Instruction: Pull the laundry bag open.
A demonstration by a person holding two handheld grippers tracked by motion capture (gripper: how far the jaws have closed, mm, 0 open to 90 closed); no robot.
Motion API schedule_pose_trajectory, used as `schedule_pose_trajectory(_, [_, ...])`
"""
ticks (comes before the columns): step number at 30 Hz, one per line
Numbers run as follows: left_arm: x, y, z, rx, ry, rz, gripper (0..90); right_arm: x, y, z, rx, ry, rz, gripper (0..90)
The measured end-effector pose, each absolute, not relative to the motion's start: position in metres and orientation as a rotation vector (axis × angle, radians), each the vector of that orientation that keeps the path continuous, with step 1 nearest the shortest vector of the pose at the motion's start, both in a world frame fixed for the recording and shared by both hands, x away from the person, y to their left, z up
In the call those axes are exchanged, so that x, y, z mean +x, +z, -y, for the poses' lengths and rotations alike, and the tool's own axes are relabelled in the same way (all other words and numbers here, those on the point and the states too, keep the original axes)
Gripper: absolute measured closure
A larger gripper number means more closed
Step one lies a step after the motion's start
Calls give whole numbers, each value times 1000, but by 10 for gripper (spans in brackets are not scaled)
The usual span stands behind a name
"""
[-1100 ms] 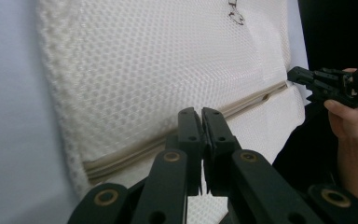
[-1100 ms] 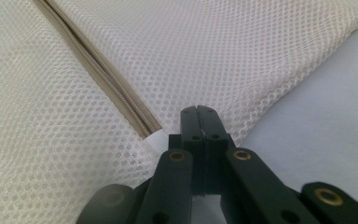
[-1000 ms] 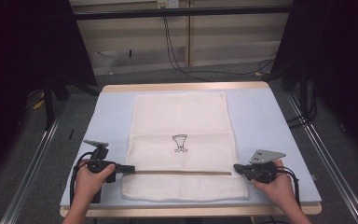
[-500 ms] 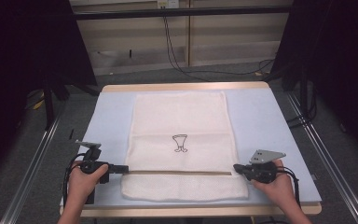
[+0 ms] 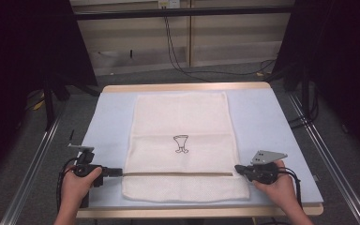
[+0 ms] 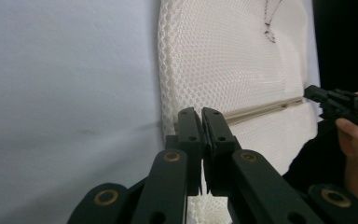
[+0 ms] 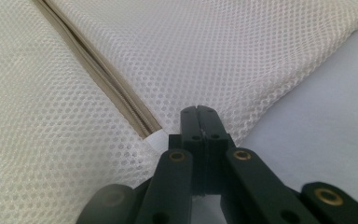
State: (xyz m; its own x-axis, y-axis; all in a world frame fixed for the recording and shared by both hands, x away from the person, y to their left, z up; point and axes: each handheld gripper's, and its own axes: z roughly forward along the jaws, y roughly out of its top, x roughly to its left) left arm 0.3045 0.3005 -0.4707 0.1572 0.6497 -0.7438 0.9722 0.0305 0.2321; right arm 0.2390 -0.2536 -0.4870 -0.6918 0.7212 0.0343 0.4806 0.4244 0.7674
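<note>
Your cream mesh bag lies flat in the middle of the pale blue table, its zipper running left to right across the near part. Your left gripper sits at the zipper's left end, jaws pressed together at the bag's edge, though what they pinch is unclear. Your right gripper sits at the zipper's right end, jaws closed on the mesh edge.

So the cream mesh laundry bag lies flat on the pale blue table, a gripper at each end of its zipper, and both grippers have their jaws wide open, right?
Not quite: the jaws are closed. The left gripper and right gripper each show their two black jaws pressed together in their own gripper views. The cream mesh laundry bag does lie flat on the pale blue table, a gripper at each end of its zipper.
</note>
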Motion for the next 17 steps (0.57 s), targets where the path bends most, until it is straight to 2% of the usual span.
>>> schedule_pose_trajectory(6, [304, -466, -301, 1686, -477, -1556, 861, 239, -487, 254, 1048, 1144, -2384, 900])
schedule_pose_trajectory(7, [304, -464, -301, 1648, -454, -1558, 821, 240, -486, 255, 1059, 1150, -2381, 898])
schedule_pose_trajectory(9, [305, -461, -304, 1642, -357, -1529, 701, 241, -484, 256, 1064, 1153, -2373, 796])
schedule_pose_trajectory(10, [305, -459, -305, 1643, -297, -1533, 644, 241, -481, 258, 1082, 1153, -2348, 702])
schedule_pose_trajectory(12, [306, -457, -303, 1632, -202, -1545, 586, 244, -476, 264, 1148, 1149, -2273, 571])
schedule_pose_trajectory(17, [310, -455, -296, 1729, 189, -1505, 420, 249, -470, 283, 1280, 1140, -2084, 310])
